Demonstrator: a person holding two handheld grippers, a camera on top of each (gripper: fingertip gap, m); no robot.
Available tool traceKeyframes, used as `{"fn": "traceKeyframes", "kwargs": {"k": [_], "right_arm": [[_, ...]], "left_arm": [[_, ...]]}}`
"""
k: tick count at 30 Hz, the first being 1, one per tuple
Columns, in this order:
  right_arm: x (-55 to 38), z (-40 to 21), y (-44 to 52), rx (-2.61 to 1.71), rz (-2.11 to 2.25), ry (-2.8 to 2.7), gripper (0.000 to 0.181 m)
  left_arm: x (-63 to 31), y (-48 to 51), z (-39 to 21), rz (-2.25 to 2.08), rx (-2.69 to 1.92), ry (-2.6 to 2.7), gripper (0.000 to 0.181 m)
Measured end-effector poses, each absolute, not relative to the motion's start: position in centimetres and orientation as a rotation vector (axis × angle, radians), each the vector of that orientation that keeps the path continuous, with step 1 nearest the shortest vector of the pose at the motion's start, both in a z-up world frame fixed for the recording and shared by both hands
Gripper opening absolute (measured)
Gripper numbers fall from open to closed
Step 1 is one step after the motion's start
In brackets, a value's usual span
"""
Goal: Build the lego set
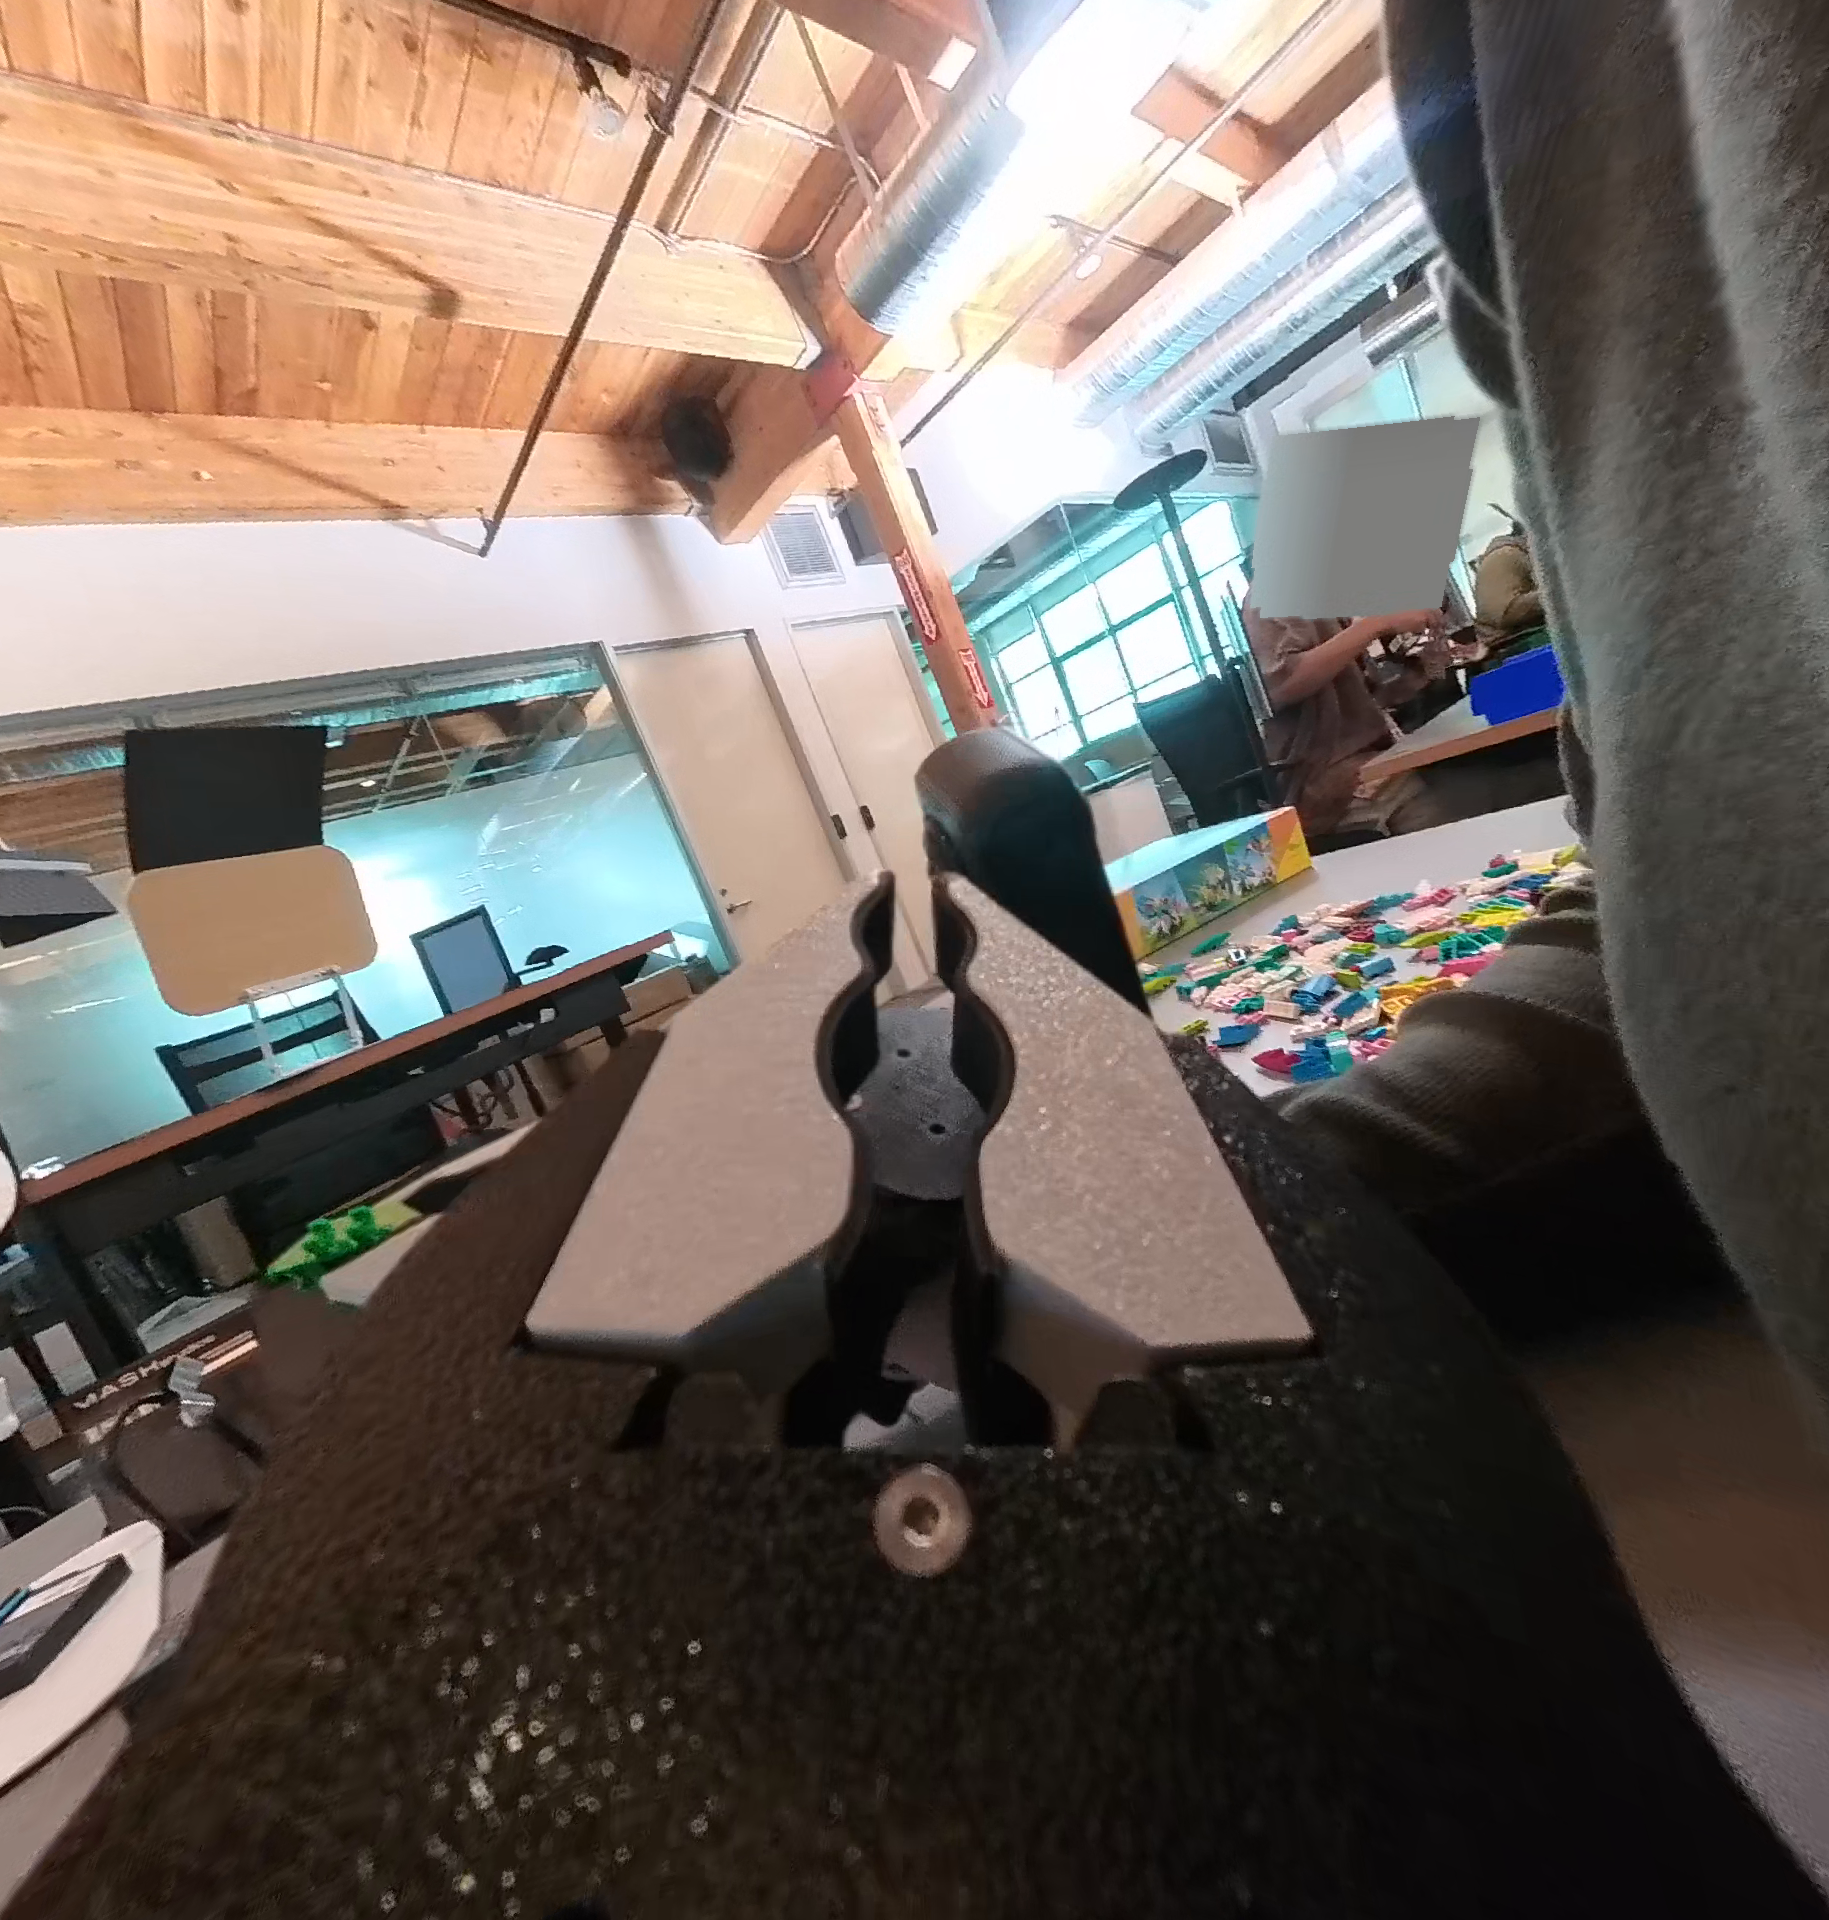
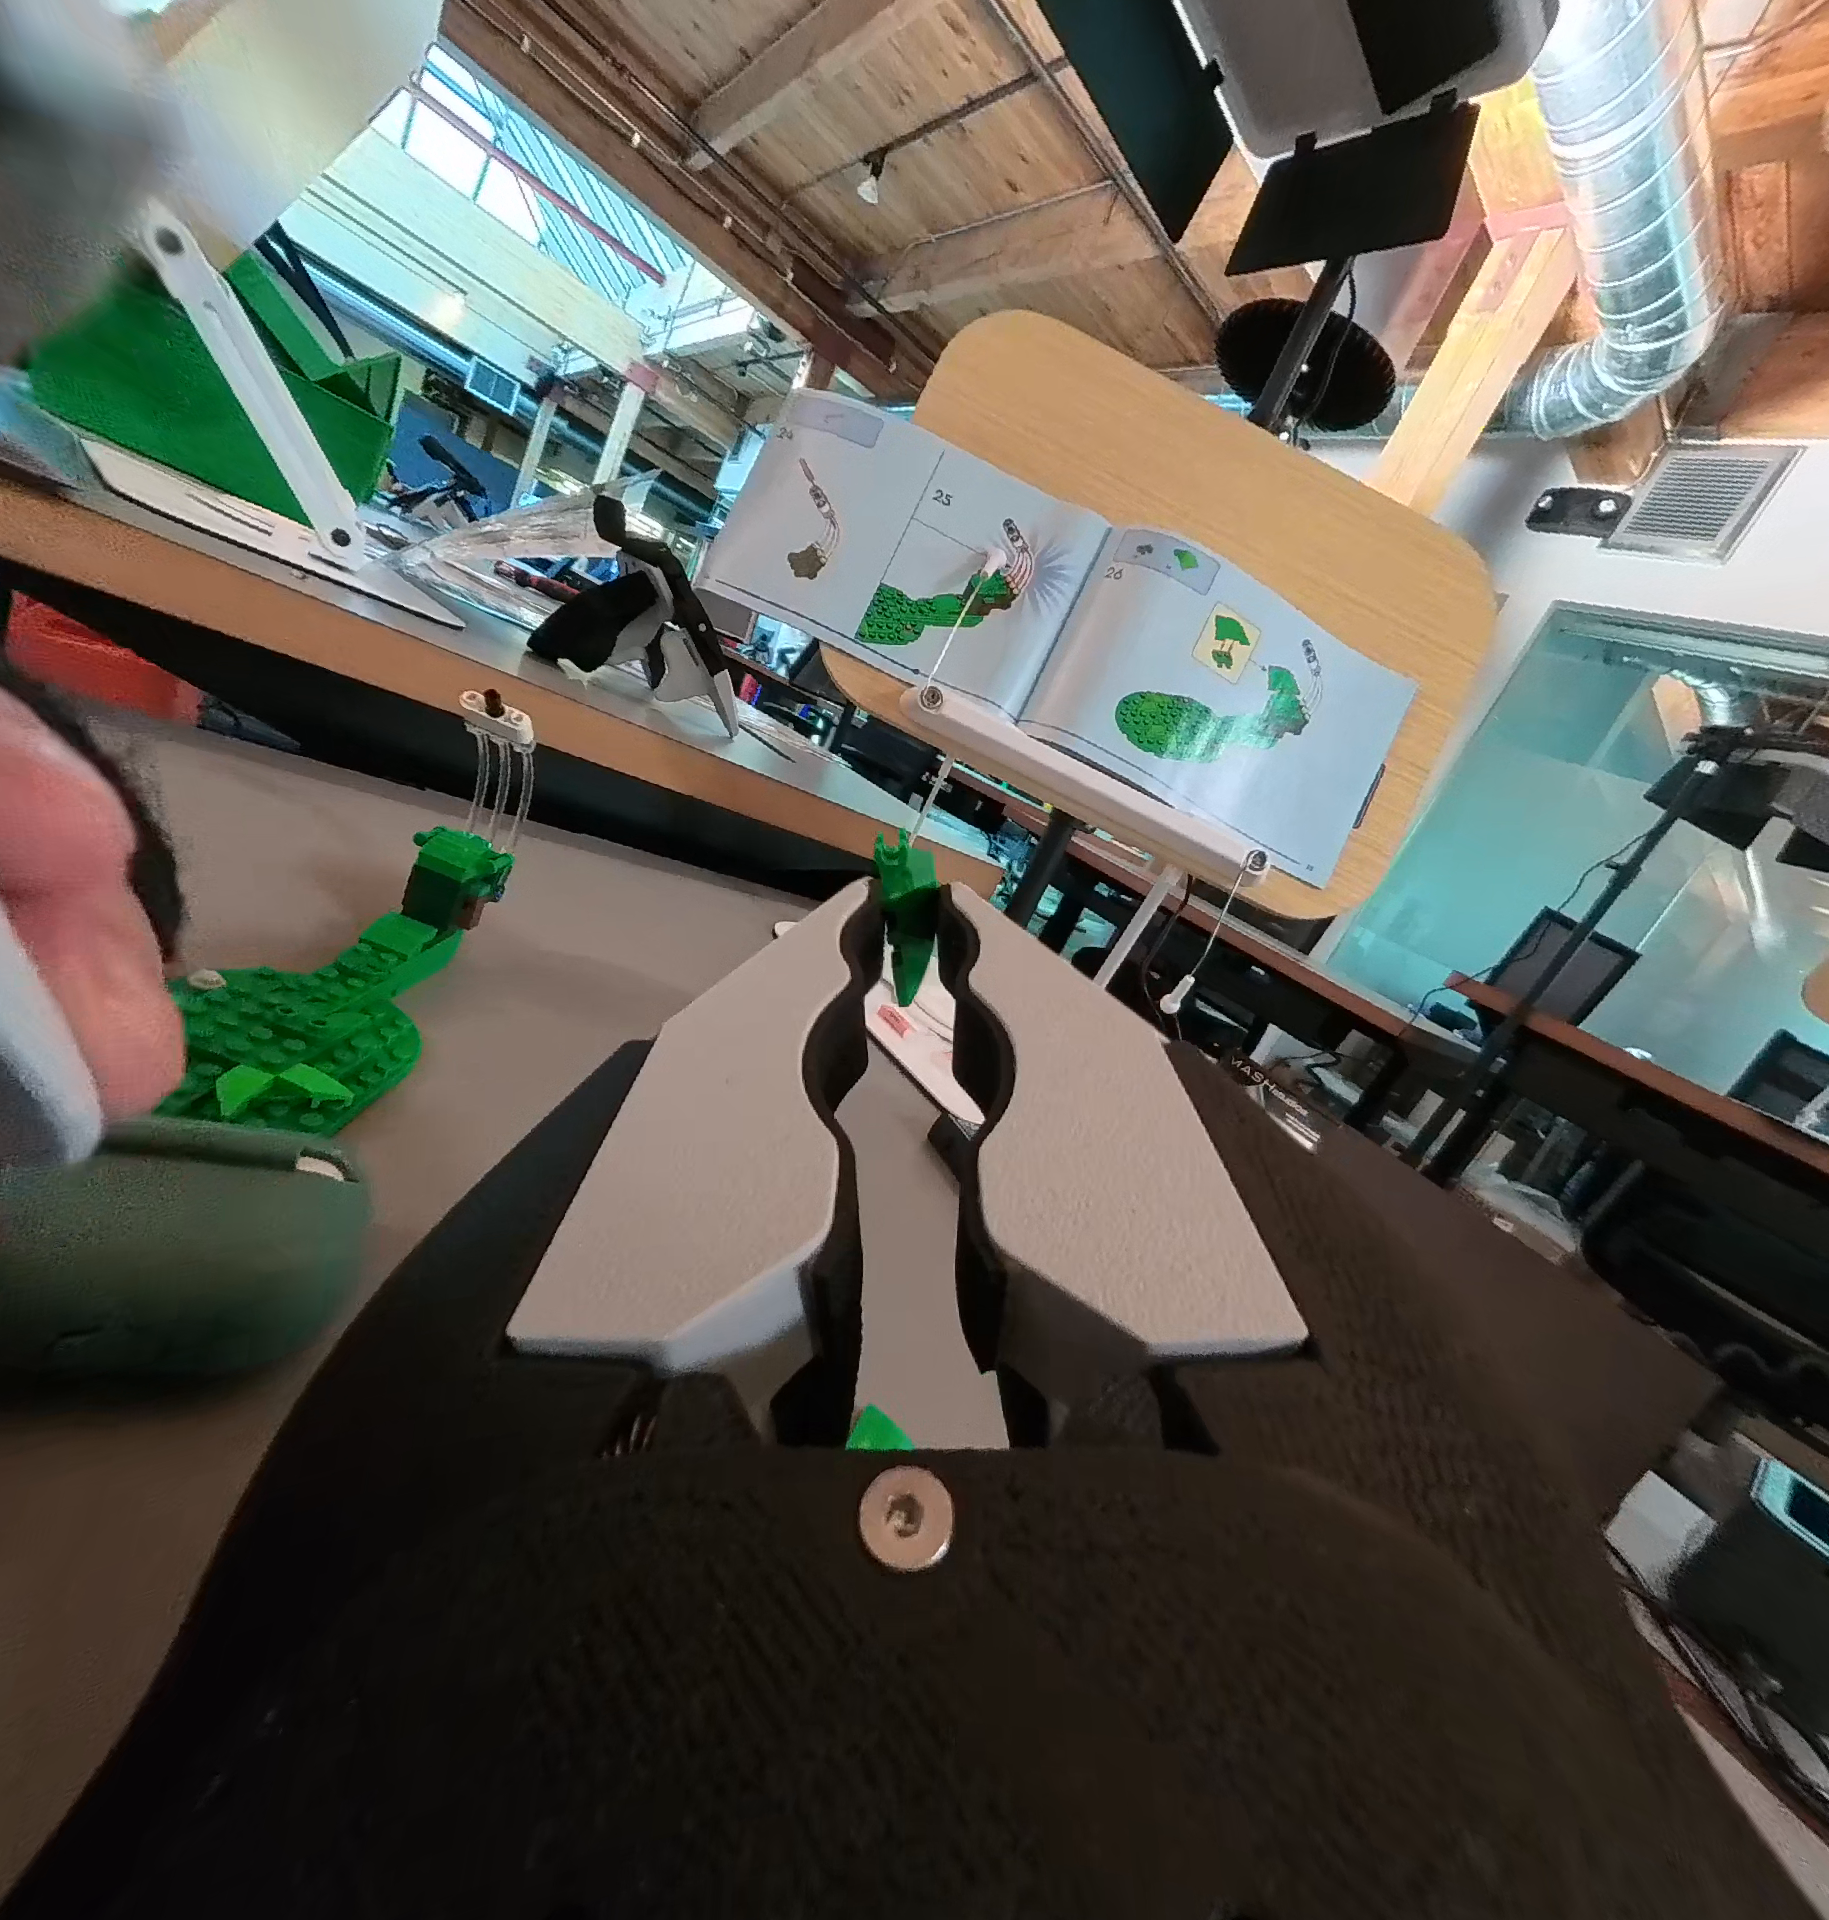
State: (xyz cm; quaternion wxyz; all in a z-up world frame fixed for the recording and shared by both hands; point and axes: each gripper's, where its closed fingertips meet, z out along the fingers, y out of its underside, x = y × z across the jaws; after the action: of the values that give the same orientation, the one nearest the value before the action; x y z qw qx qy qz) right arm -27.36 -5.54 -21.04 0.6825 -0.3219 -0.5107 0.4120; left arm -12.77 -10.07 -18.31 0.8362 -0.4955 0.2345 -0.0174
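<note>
In the right wrist view my right gripper (image 2: 908,902) is shut on a small green lego piece (image 2: 905,883) that stands up between the fingertips, above the grey table (image 2: 598,935). The green lego build (image 2: 297,1039), a flat studded base with a raised block and clear rods topped by a white piece (image 2: 494,712), sits on the table to the left. In the left wrist view my left gripper (image 1: 914,896) is tilted up towards the room, its jaws almost together with nothing between them. Loose coloured lego pieces (image 1: 1357,977) lie on the table to its right.
An open instruction booklet (image 2: 1055,623) rests on a wooden stand behind the table. A person's hand (image 2: 48,883) and a dark green sleeve (image 2: 141,1247) are at the left, near the build. A lego box (image 1: 1211,873) lies beyond the loose pieces. A seated person (image 1: 1315,707) is far right.
</note>
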Motion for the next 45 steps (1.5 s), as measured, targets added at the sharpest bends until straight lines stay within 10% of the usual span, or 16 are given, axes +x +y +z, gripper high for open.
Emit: {"fn": "traceKeyframes", "kwargs": {"k": [38, 45], "right_arm": [[-27.3, -21.1, -5.6, -0.739, 0.940, -1.145, 0.008], [-25.2, -16.8, -7.9, -0.748, 1.681, -1.038, 0.008]], "left_arm": [[-10.7, -11.5, -18.0, 0.158, -0.945, 0.679, 0.003], [-15.2, -13.3, -12.9, 0.353, -0.838, 0.520, 0.042]]}}
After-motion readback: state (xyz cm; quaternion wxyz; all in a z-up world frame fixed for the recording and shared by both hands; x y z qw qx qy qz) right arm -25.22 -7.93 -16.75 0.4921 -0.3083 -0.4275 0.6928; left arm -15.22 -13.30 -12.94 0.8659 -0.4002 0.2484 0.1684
